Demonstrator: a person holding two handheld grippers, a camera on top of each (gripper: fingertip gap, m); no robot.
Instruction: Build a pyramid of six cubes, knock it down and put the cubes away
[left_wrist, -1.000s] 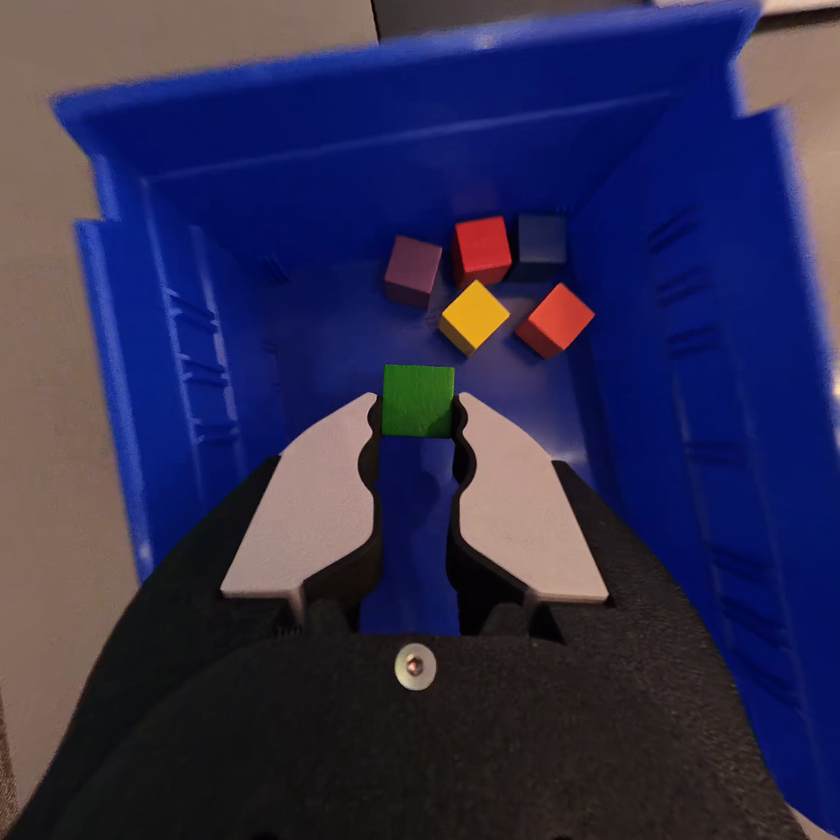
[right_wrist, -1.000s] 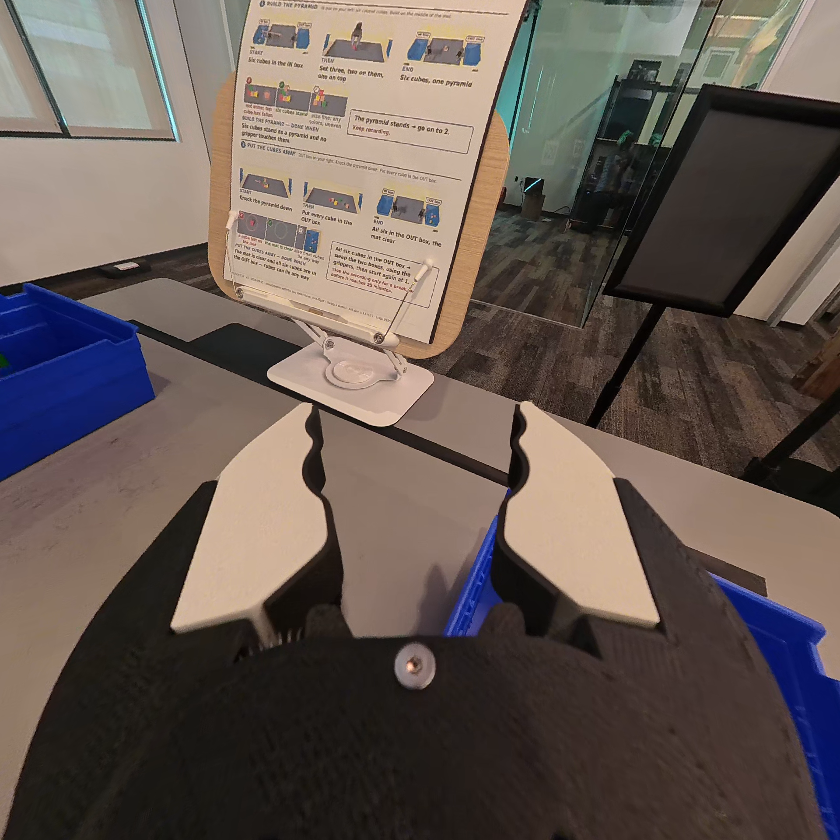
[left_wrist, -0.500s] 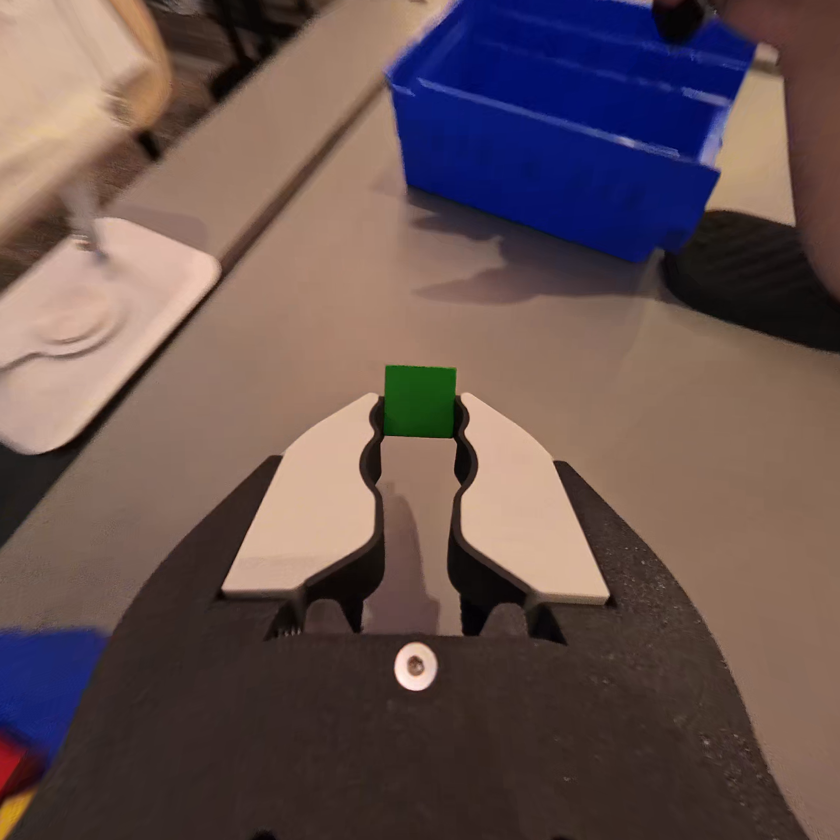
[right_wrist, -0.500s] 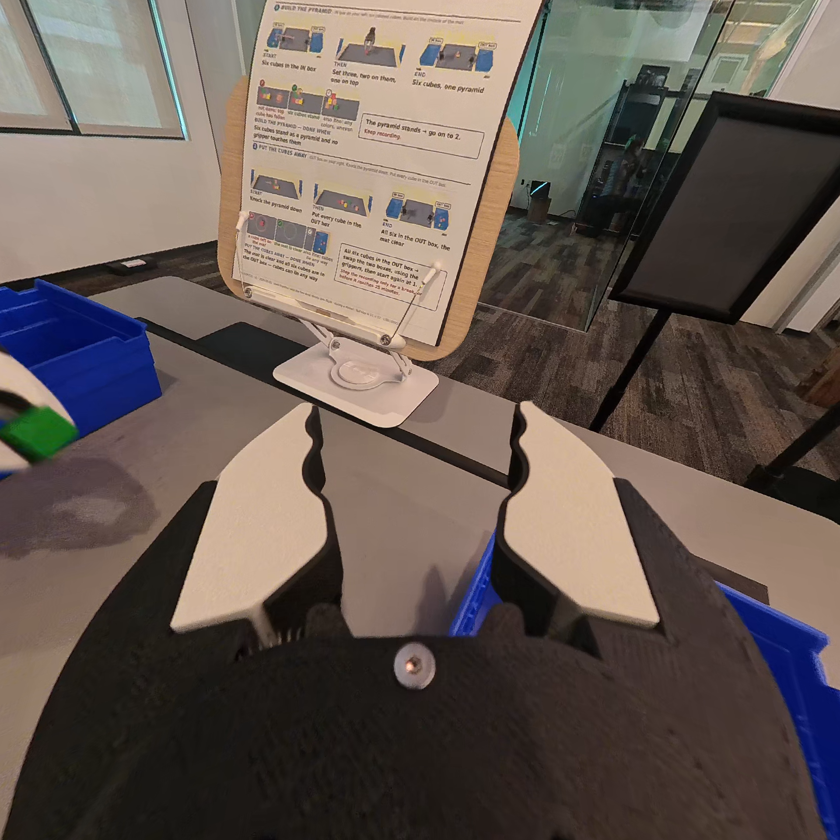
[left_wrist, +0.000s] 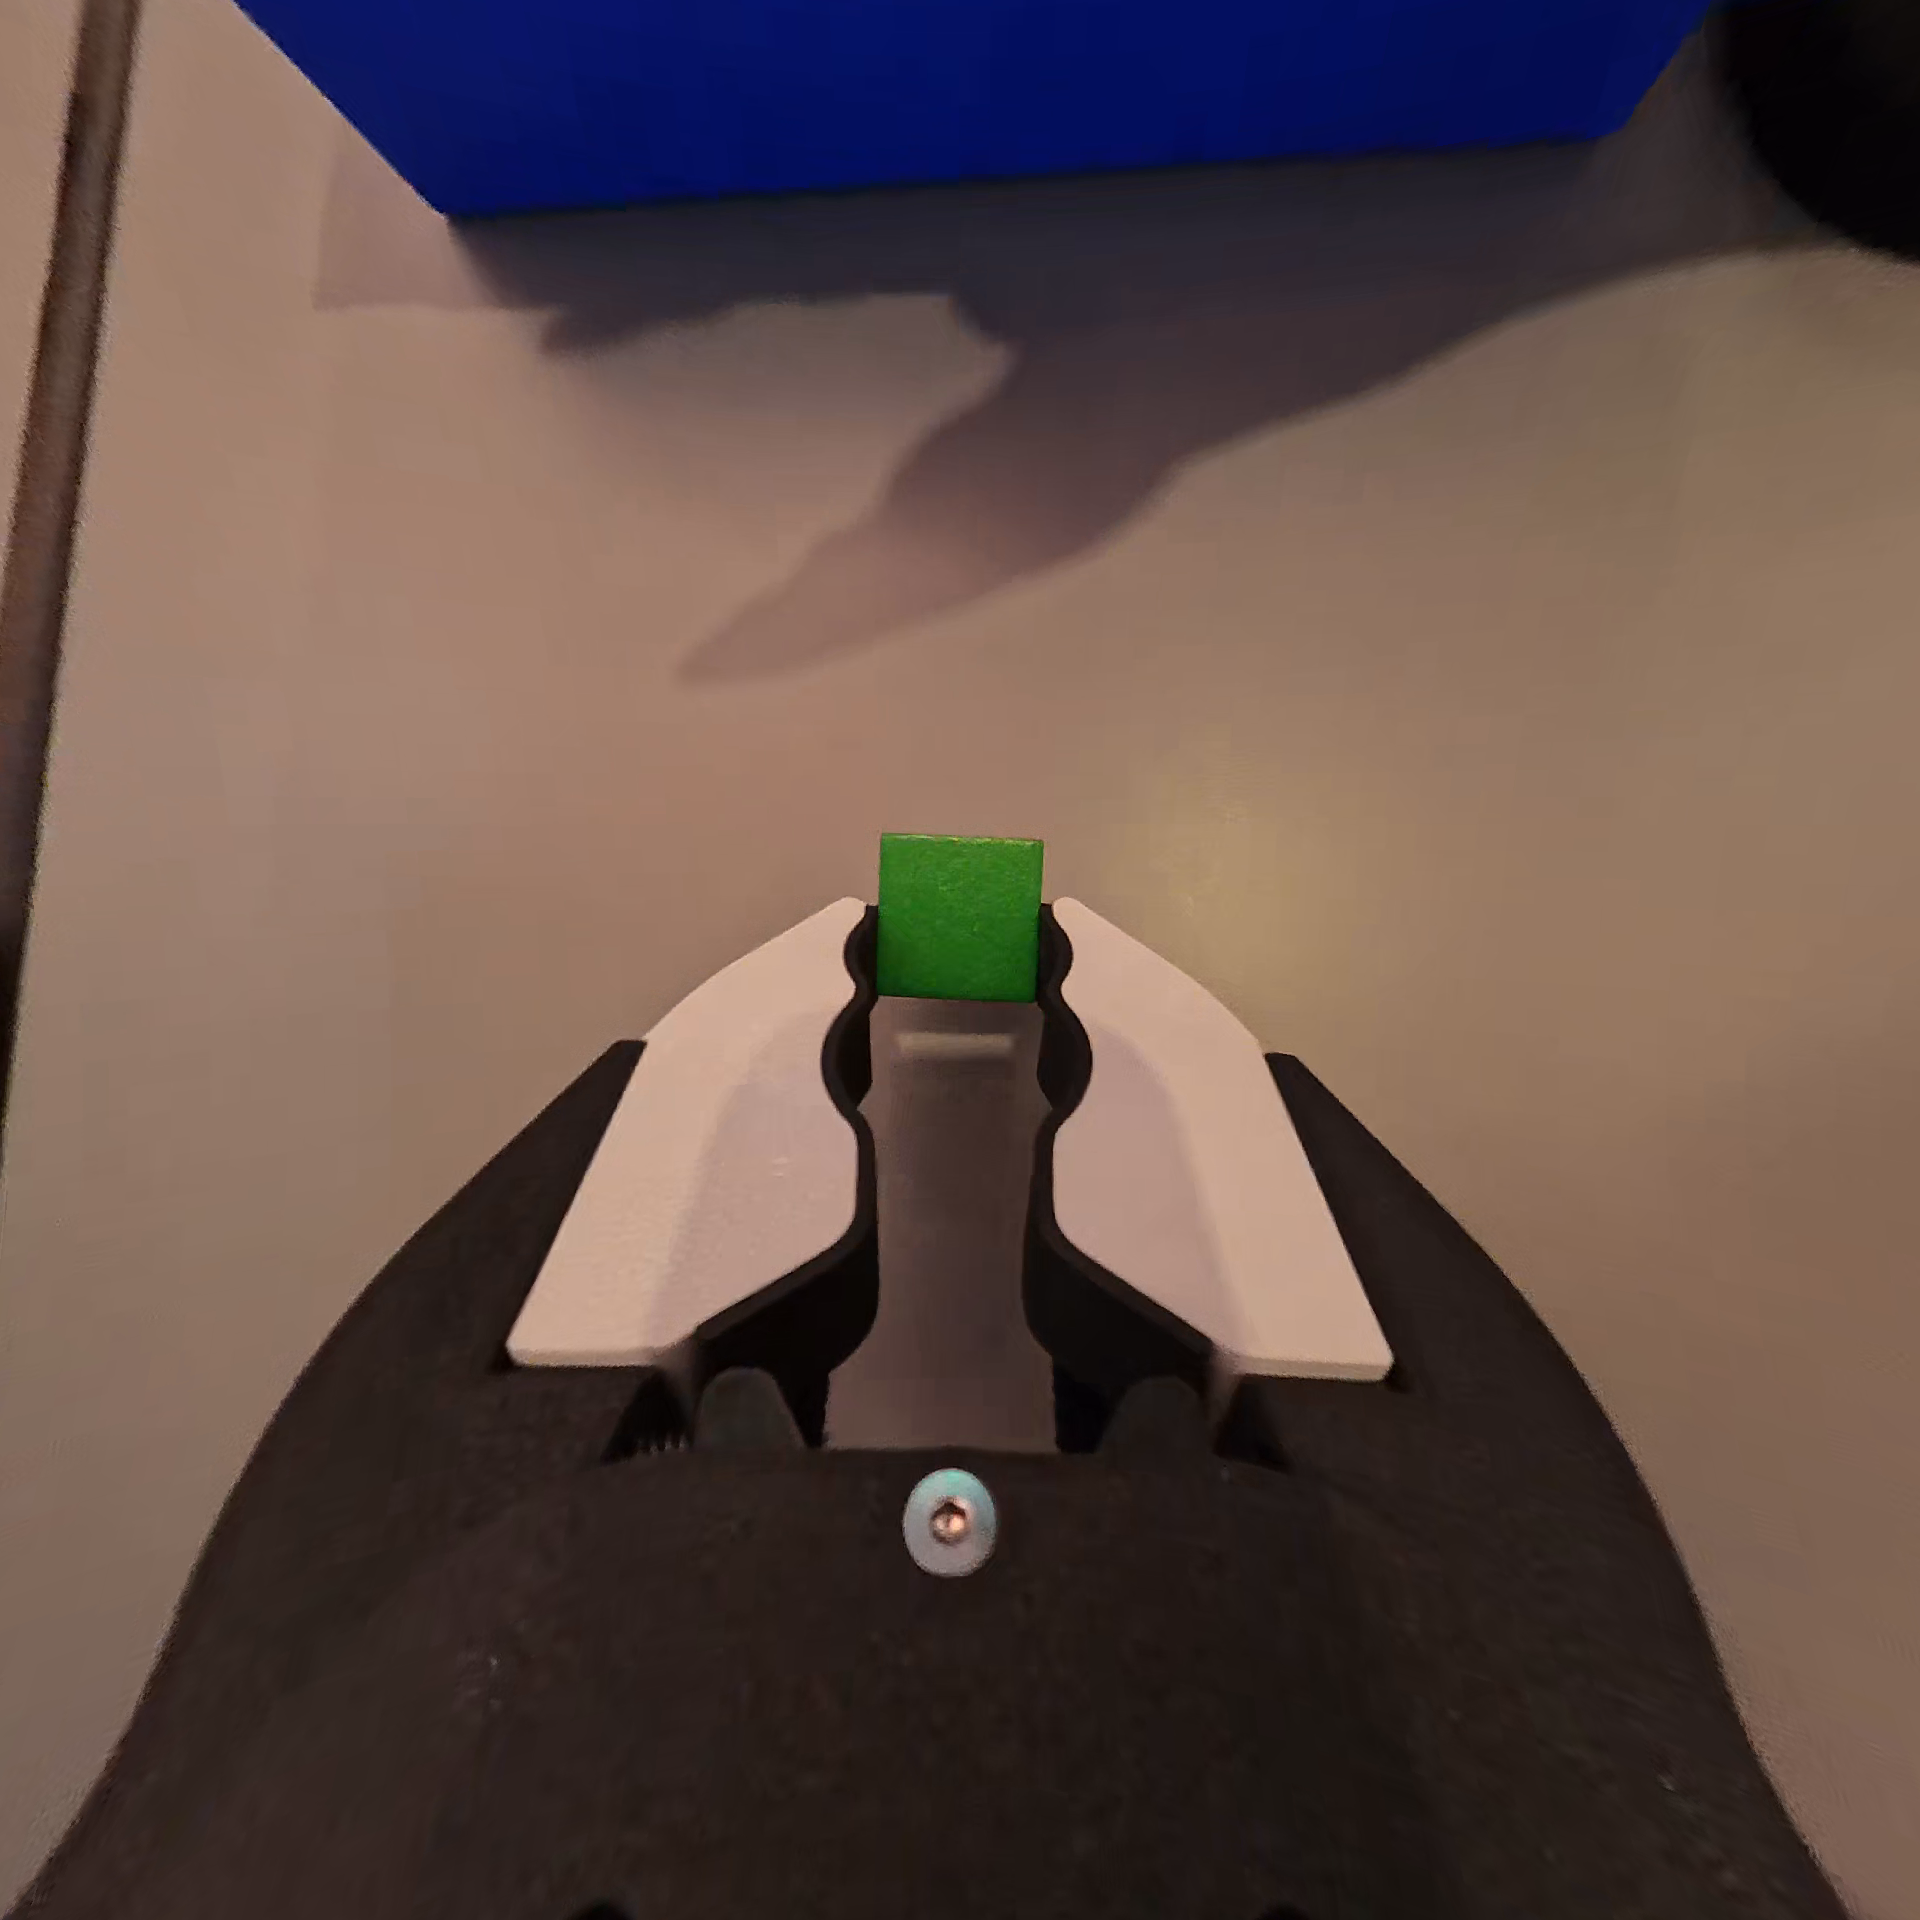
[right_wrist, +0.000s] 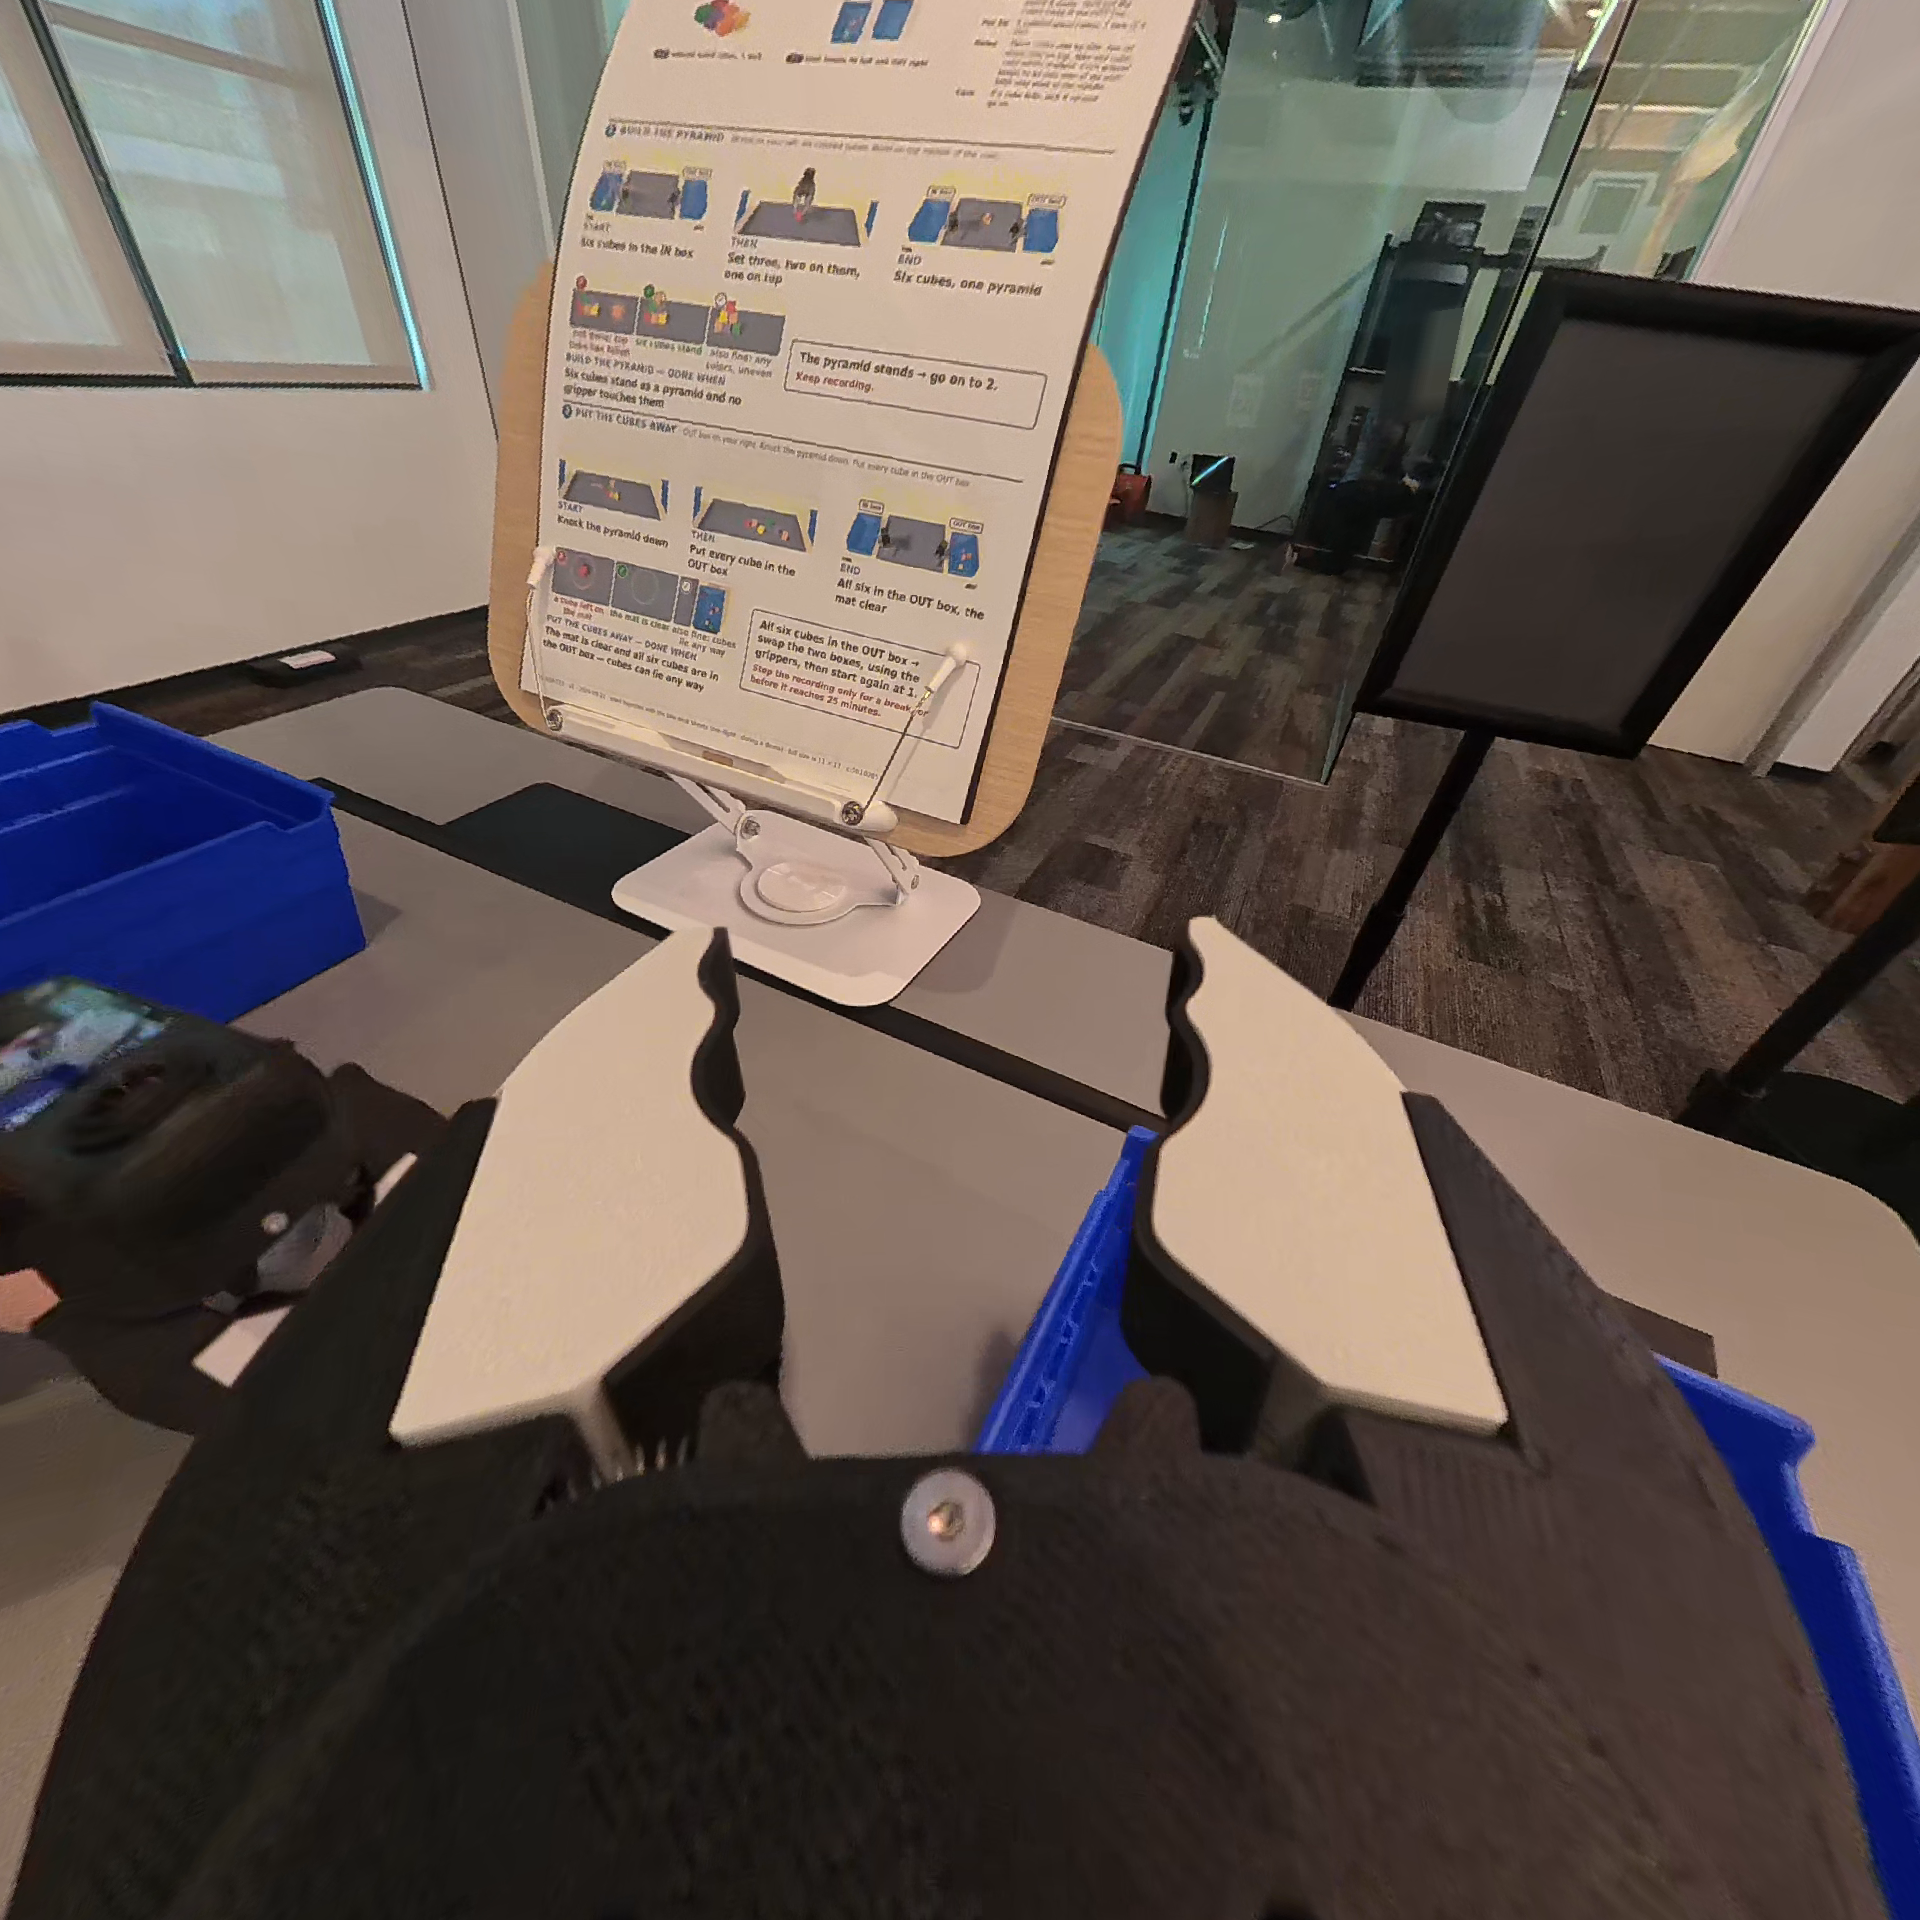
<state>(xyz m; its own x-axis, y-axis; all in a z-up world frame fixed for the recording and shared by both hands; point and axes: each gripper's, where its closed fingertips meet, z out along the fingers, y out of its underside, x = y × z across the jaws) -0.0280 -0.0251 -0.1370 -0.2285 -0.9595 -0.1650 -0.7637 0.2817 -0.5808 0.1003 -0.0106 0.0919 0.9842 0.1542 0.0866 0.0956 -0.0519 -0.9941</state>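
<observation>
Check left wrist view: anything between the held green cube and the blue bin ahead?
Nothing solid: only bare grey tabletop with shadows lies between the small green cube and the blue plastic bin.

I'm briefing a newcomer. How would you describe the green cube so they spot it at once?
Find the grey table in front of the blue bin. Above it, the left gripper pinches the green cube at its fingertips. It is the only green thing there.

Left tongs (left_wrist: 958, 914): fingers drawn in, clamped on green cube (left_wrist: 958, 916) at the tips, pointing down at the tabletop (left_wrist: 416, 727). Right tongs (right_wrist: 951, 997): spread wide, nothing between fingers, held roughly level
</observation>
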